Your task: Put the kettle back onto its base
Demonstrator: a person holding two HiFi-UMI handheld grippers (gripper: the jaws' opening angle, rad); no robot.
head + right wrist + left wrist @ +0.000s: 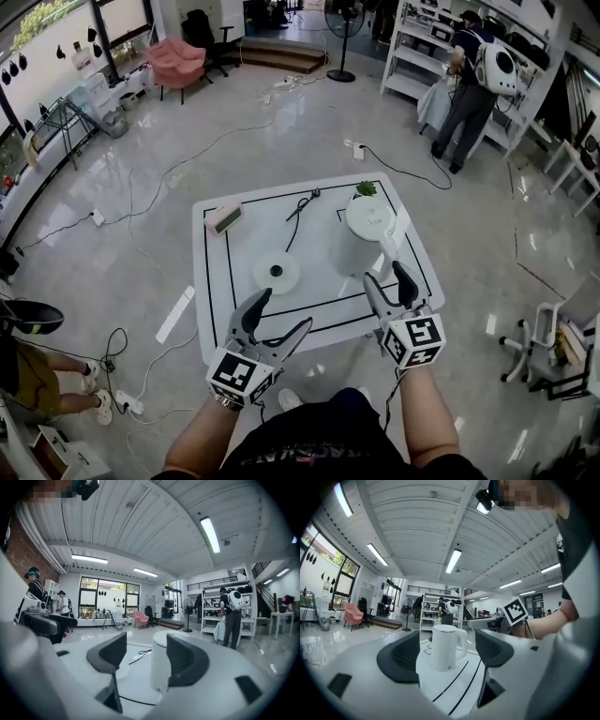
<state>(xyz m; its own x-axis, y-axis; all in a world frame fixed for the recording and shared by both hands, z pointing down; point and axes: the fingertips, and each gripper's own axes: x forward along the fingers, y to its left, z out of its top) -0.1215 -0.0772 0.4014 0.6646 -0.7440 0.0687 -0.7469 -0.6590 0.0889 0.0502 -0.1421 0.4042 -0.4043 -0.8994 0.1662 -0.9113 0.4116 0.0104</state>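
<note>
White on white: kettle (368,230) upright on the tabletop (323,291), right of centre in the head view, handle turned toward the lower right. Well apart from its round base (277,273), lying bare at centre left inside the black outline.

Left tongs (284,311) at lower centre, spread wide, gripping nothing and touching nothing. Along them in the left gripper view, kettle framed in the gap but farther off across the tabletop.

Right tongs (385,274) just below the kettle's handle, likewise parted and empty. In the right gripper view, kettle body close ahead, half covered by the right-hand pad, contact not made out.

Toward the upper edge of the tabletop: a small pale-green box (223,217) at upper left, a black cable (302,206) at top centre, a little green plant (366,188) just behind the kettle.
</note>
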